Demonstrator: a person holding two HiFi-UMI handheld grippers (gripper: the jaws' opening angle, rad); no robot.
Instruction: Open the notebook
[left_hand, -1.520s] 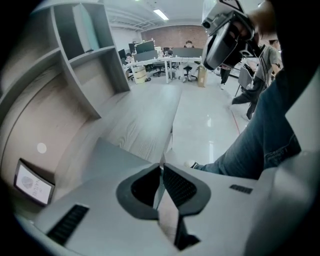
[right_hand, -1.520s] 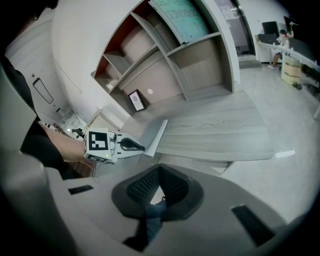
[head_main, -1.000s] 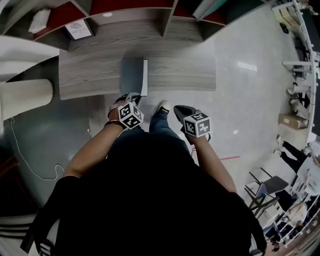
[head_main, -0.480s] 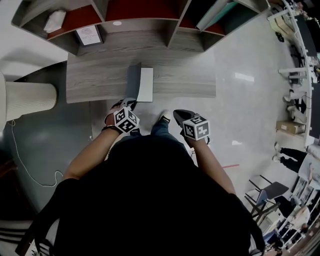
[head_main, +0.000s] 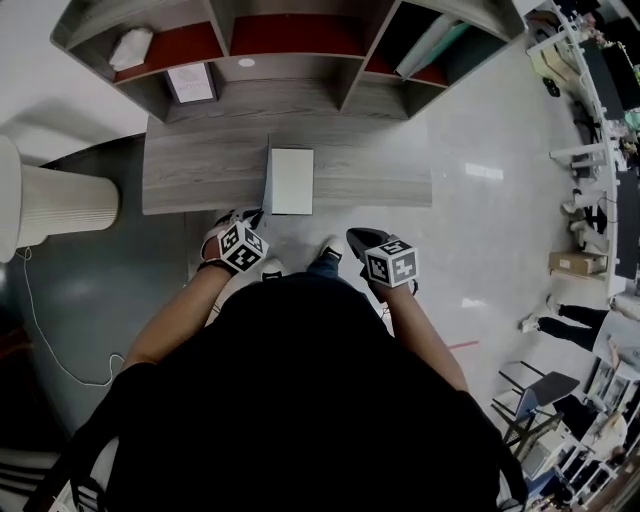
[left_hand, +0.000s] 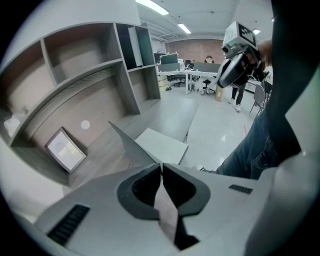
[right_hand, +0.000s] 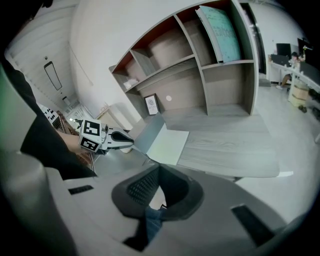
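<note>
Notebook (head_main: 291, 181) lies at the table's (head_main: 200, 165) near edge, at frame centre, with a white page exposed. We see its cover (head_main: 267, 180) standing upright, pinched by the closed left tongs (head_main: 256, 214). Lower centre, the right tongs (head_main: 355, 237) are closed and empty.

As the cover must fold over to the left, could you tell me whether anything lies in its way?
Nothing visible does. The left gripper holds the cover nearly upright, and the desk left of the notebook is bare wood. The framed card stands farther back, in the shelf.
</note>
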